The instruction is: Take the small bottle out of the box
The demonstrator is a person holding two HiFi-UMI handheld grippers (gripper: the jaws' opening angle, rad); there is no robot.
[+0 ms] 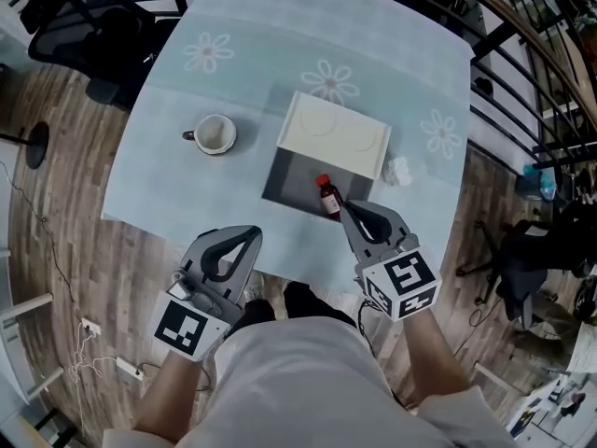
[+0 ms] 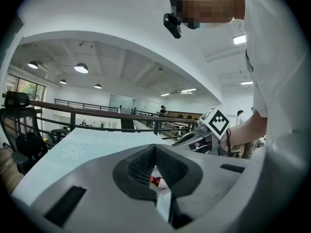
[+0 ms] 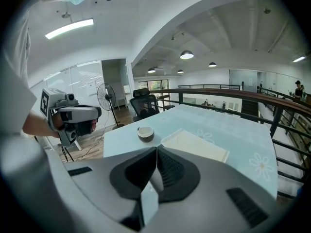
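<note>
The small brown bottle with a red cap rests on the front right part of the dark grey box base. The box's white lid stands open behind it. My right gripper is shut and empty, its tips just right of the bottle. My left gripper hangs shut over the table's near edge, left of the box. In the left gripper view the bottle shows through the gap behind the closed tips of the left gripper. The right gripper shows its pads pressed together with nothing between them.
A white mug stands left of the box, and a crumpled white scrap lies at its right. The flowered blue tablecloth covers the table. Office chairs and a railing surround it.
</note>
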